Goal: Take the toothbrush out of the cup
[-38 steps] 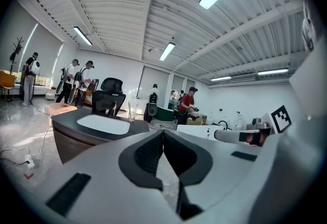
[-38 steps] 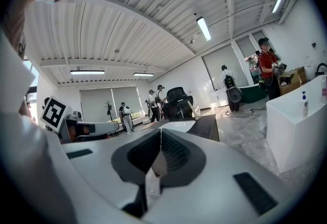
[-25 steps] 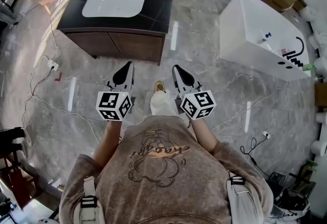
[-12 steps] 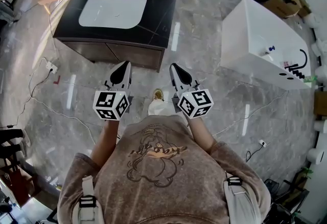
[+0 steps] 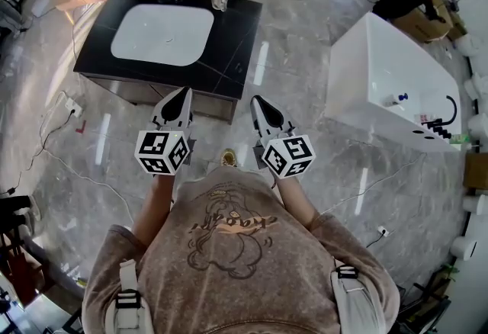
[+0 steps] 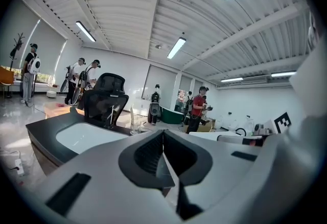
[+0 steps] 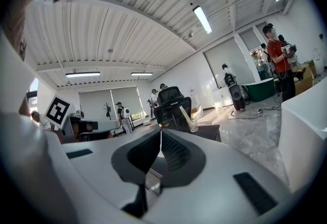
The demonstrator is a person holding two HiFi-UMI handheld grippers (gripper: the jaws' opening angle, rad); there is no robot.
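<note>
Toothbrush [image 7: 184, 115] in cup [image 7: 194, 125], well fwd, jaws shut

The floor [image 5: 305, 88] looked like polished grey marble and mirrored the ceiling lights. The vanity top [image 5: 229, 35] was dark veined stone, its basin [image 5: 162, 33] glossy white, the cabinet front [image 5: 122, 87] brown wood. The cup [image 5: 221, 1] was clear glass. The bathtub [image 5: 381, 65] was smooth gloss white.
</note>
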